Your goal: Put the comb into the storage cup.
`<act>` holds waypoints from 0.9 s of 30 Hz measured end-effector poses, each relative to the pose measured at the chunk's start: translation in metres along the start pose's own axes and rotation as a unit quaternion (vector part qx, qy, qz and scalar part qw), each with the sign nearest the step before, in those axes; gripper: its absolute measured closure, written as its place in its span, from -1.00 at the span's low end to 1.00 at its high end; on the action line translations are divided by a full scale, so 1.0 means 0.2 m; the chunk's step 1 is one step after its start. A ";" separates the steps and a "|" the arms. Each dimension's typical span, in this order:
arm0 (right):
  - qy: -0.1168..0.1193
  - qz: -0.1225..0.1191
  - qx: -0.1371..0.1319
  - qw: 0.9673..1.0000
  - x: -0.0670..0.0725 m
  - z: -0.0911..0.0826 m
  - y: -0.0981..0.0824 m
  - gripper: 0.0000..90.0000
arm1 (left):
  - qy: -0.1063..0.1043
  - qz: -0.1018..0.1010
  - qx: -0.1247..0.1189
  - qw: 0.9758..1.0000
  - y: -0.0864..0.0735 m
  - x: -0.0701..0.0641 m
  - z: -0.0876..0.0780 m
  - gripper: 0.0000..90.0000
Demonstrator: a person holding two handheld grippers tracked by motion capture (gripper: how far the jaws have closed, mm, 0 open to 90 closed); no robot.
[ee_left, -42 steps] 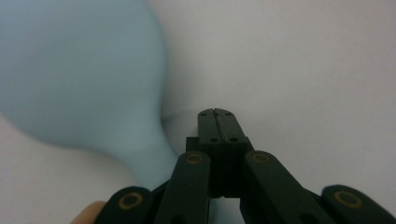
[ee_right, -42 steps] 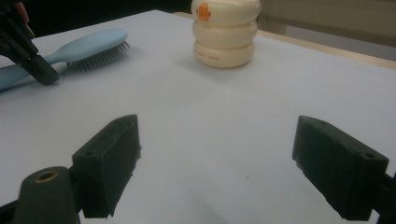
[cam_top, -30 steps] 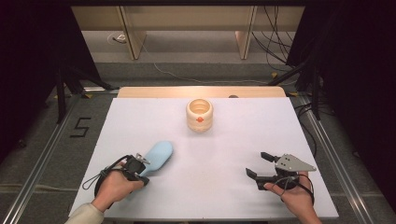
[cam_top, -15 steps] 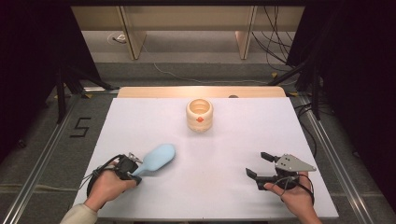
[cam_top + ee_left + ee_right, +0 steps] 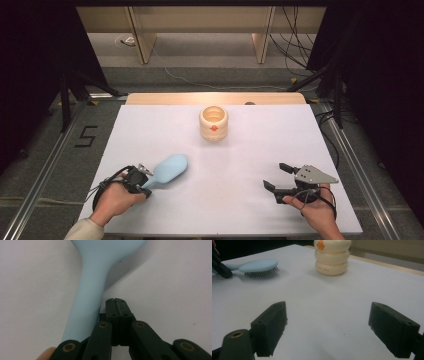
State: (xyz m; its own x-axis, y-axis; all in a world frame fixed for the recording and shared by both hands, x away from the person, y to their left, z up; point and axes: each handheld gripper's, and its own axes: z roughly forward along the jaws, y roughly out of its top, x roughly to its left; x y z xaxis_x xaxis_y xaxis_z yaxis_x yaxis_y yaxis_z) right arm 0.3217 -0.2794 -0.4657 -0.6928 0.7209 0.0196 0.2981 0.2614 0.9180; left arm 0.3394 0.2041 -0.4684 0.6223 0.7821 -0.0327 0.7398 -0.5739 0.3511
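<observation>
Since a second ago the left gripper (image 5: 141, 181) has slid back along the light blue hairbrush (image 5: 167, 170), from near the head to the handle's end. Its jaws are pressed together, tips meeting just beside the handle (image 5: 87, 302), which runs along their left flank; nothing sits between them. Brush lies bristles-down on the white desk (image 5: 250, 150), at about 8 o'clock from desk centre, head toward 2 o'clock. Right gripper (image 5: 279, 178) holds unchanged near 4 o'clock, jaws spread wide, empty. Cream ridged jar (image 5: 214, 122) with an orange mark stands at 12 o'clock, well apart from both.
</observation>
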 end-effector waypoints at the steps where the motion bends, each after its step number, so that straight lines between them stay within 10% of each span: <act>1: 0.000 0.000 0.000 1.000 0.00 0.00 0.00 -0.64 | -0.001 0.000 -0.001 1.000 0.00 0.00 0.00 0.93; 13: 0.000 -0.002 0.000 1.000 0.00 0.00 0.00 -0.64 | -0.025 0.014 -0.037 0.999 -0.02 -0.03 -0.09 0.45; 27: 0.001 0.000 -0.002 1.000 0.00 0.00 0.00 -0.64 | 0.014 0.029 -0.119 0.992 0.00 -0.02 -0.16 -0.70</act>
State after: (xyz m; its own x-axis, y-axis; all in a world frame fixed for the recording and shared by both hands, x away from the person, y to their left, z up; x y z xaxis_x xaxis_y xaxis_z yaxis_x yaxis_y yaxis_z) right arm 0.3213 -0.2798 -0.4651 -0.6946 0.7192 0.0202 0.2951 0.2593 0.9196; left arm 0.3286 0.2092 -0.4376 0.6517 0.7582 0.0196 0.6201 -0.5475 0.5620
